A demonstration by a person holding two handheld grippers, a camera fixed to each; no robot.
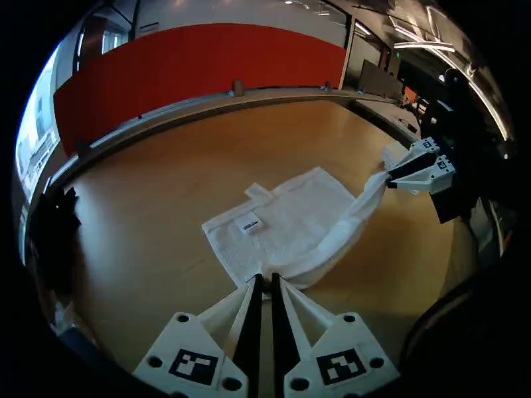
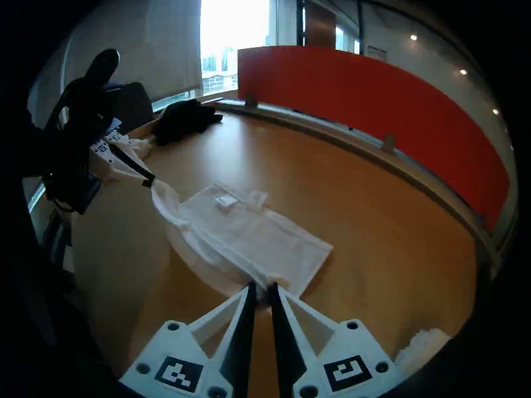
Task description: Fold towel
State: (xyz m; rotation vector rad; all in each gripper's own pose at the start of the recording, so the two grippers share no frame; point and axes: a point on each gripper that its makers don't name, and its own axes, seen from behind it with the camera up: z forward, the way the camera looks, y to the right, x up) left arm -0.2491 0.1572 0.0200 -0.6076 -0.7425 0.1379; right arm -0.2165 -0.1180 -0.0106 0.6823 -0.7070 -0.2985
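The desk (image 1: 166,186) is a broad wooden surface and takes up most of the scene. A red partition panel (image 1: 199,66) runs along its far edge, fixed upright on small brackets. In the right gripper view, a bright window (image 2: 232,40) stands beyond the end of that panel.

The towel (image 1: 299,212) is white and lies near the middle of the desk. Most of it rests flat on the wood. One long edge is lifted off the surface and drawn into a bunched strand that spans between the two tools.

A dark bundle (image 2: 186,118) lies on the desk towards the window end, well apart from the towel. A pale crumpled item (image 2: 425,348) sits at the near right of the right gripper view; what it is cannot be told. Nothing lies between the towel and the partition.

The left hand-held gripper (image 1: 265,278) has its fingers pressed close together, pinching one end of the lifted edge. The right hand-held gripper (image 2: 261,286) is likewise closed, pinching the opposite end of that edge. In the left gripper view the right tool appears at the far right, raised above the desk with the strand rising to its tips.

A small label (image 1: 250,225) faces upward on the flat part of the towel. A small hanging loop (image 1: 259,193) projects from the far hem, just beside the label.
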